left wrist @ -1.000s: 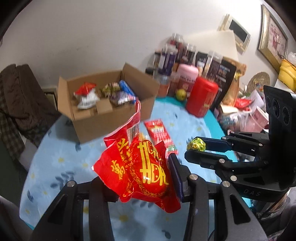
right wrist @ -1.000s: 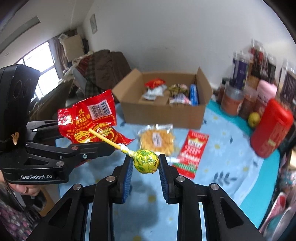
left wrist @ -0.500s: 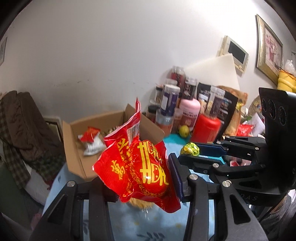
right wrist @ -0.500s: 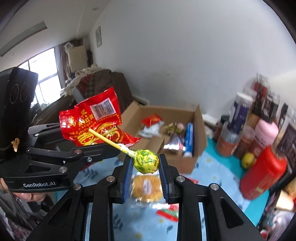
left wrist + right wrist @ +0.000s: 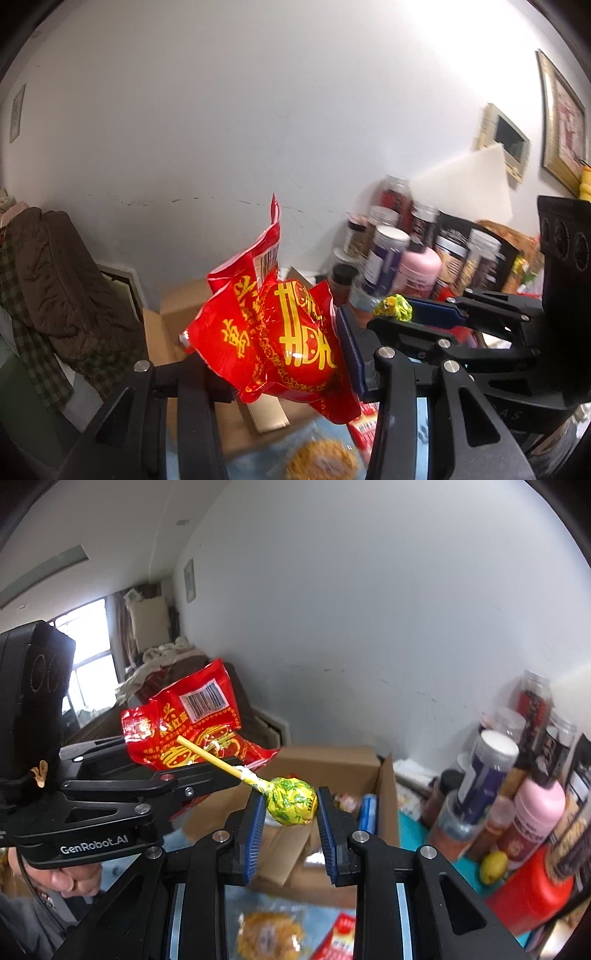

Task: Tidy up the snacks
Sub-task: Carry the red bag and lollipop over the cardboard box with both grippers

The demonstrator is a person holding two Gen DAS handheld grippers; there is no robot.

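A red bag [image 5: 284, 339] was held in the left claw [image 5: 280, 354], and a lollipop [image 5: 291, 801] was held in the right claw [image 5: 290, 812]; both were carried in the air, above the surface and near the box [image 5: 332, 771]. The bag was pinched at its lower part, between the blue pads, and its upper flap stood free. It was judged to be light, soft and crinkly, with a smooth foil that could slip, so a grip across the full middle was thought better than one on the thin edge. The lollipop was gripped at its wrapped head, with the yellow stick [image 5: 210, 757] pointing away to the left. The head was judged hard and round, and it could be turned between the pads if pushed. Some snacks were already seen inside the box. On the blue surface [image 5: 413, 834] below, a yellow packet [image 5: 269, 938] and a red packet [image 5: 340, 938] were lying. Jars [image 5: 487, 771] were standing to the right.
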